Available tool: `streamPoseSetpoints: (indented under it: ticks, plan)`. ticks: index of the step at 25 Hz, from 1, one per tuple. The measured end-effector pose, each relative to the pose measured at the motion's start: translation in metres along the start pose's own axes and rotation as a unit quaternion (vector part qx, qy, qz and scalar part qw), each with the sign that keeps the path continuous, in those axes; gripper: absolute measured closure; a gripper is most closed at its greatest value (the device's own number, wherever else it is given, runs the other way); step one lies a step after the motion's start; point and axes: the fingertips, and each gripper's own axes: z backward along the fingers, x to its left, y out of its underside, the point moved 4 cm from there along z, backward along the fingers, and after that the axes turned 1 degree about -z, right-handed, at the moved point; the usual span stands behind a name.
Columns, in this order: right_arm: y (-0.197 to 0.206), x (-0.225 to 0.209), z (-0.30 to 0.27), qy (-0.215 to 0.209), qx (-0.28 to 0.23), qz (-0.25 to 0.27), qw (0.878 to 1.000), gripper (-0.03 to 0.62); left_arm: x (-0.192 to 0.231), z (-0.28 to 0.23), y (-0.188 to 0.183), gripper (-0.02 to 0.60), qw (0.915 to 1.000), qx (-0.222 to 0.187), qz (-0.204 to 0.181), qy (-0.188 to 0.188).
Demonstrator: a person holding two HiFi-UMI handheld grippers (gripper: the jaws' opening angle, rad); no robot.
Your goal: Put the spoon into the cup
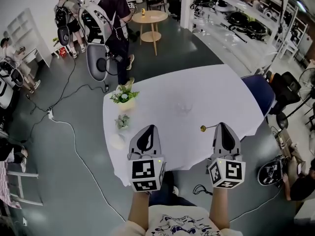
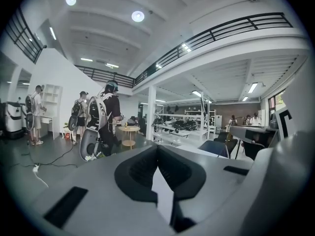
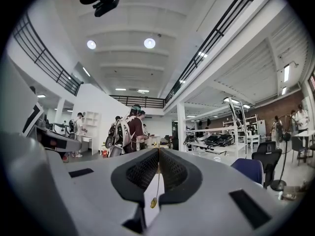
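A clear glass cup (image 1: 184, 107) stands on the white table (image 1: 221, 87), ahead of and between my two grippers. The thin gold spoon (image 1: 204, 128) sticks out to the left from the tip of my right gripper (image 1: 222, 126), which is shut on its handle near the table's front edge. In the right gripper view the spoon (image 3: 154, 193) runs down between the closed jaws of the right gripper (image 3: 158, 151), its small round end nearest the camera. My left gripper (image 1: 147, 128) hovers over the table's front left, its jaws meeting at the tip of the left gripper (image 2: 157, 149) with nothing between them.
A potted green plant (image 1: 125, 98), a smaller plant (image 1: 122, 121) and a white dish (image 1: 117, 141) sit along the table's left side. A blue chair (image 1: 261, 91) stands at the right. People and a round wooden table (image 1: 150, 18) are farther back.
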Motion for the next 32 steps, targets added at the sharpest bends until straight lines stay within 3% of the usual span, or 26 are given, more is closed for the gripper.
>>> streamPoseSetpoints:
  ticks: [7,17,24,32]
  plan:
    - [0.017,-0.025,-0.075,-0.004,0.014,0.001,1.0,0.574,0.006,-0.084,0.002,0.568,0.9999,0.013,0.007,0.005]
    - [0.012,-0.043,-0.222,-0.004,0.035,0.0,0.999,0.574,0.043,-0.225,-0.029,0.568,0.9992,0.035,0.014,0.016]
    - [0.034,-0.039,-0.302,-0.001,0.052,-0.003,0.999,0.574,0.075,-0.304,-0.022,0.568,0.998,0.051,0.021,0.03]
    - [0.066,-0.026,-0.348,0.004,0.073,0.0,0.997,0.574,0.103,-0.349,0.008,0.568,0.9957,0.074,0.031,0.046]
